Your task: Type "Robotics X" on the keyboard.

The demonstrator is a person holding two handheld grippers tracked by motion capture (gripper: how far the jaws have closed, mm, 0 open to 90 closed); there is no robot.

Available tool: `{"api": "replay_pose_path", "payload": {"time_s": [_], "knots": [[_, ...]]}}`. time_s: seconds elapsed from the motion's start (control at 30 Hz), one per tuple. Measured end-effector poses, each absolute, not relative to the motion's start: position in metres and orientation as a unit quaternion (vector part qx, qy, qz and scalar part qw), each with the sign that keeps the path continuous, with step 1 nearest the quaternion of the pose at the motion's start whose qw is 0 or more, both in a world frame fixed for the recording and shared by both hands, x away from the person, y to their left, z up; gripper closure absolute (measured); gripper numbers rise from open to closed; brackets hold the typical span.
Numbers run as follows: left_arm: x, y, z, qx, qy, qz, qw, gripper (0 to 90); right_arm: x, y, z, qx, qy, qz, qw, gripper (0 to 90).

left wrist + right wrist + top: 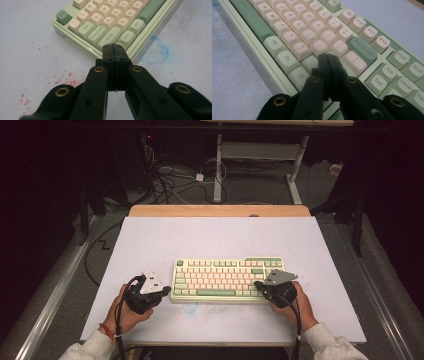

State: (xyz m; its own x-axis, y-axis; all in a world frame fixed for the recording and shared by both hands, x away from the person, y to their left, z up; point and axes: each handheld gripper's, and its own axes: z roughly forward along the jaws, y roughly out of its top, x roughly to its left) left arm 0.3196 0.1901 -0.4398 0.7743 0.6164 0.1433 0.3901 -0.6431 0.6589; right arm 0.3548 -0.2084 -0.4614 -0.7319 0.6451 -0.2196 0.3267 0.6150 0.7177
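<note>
Pale green keyboard (pixel 227 279), cream and green keys, flat, near table edge

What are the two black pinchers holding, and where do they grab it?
Nothing. The left gripper and the right gripper both have their jaws shut together with nothing between them. Their tips just point at the keyboard, one at each end.

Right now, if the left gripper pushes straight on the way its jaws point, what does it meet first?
Most likely the keyboard: the left gripper, jaws shut, points at its near-left corner, at the bottom-row key beside the Win key. Depth is unclear; the tips may already be on that key.
</note>
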Motion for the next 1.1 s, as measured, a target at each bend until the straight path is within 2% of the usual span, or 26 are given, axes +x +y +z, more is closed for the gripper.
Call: {"api": "replay_pose_path", "payload": {"time_s": [1.1], "knots": [[0.352,0.143,-0.437,0.906,0.250,0.172,0.295,87.1,0.355,-0.209,-0.462,0.280,0.867,0.338,0.235,90.0]]}}
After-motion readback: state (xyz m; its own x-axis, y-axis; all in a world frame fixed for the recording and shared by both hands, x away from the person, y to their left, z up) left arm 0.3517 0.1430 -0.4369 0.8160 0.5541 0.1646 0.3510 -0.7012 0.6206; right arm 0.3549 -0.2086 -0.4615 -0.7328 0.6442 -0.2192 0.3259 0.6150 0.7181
